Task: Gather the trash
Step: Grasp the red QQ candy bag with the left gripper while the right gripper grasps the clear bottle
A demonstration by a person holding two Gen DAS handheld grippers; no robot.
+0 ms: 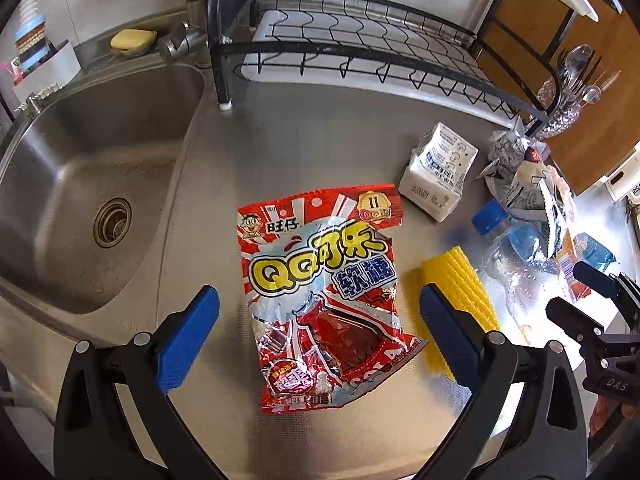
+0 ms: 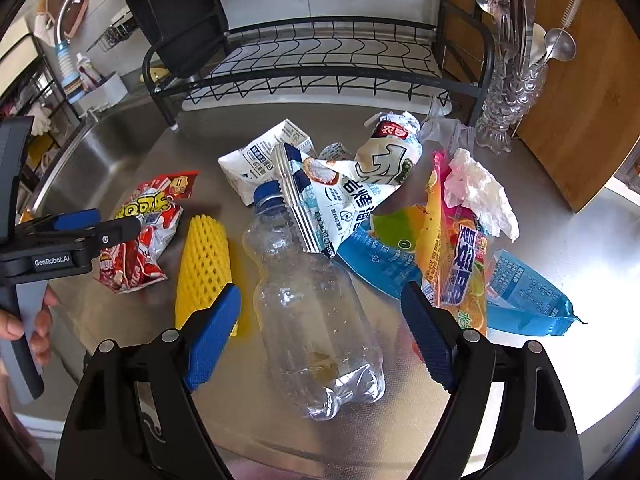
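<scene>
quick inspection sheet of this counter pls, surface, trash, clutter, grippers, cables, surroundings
surface: steel counter, bare patches between the litter.
job's things: red candy bag lying flat; yellow foam net beside it; clear bottle on its side, blue cap on; milk carton; white salt bag; blue pouch; orange wrapper; crumpled tissue.
clutter: nothing seen beyond the trash.
grippers: left gripper open over the candy bag; right gripper open astride the bottle.
cables: nothing seen.
surroundings: sink, dish rack, cutlery holder.
</scene>
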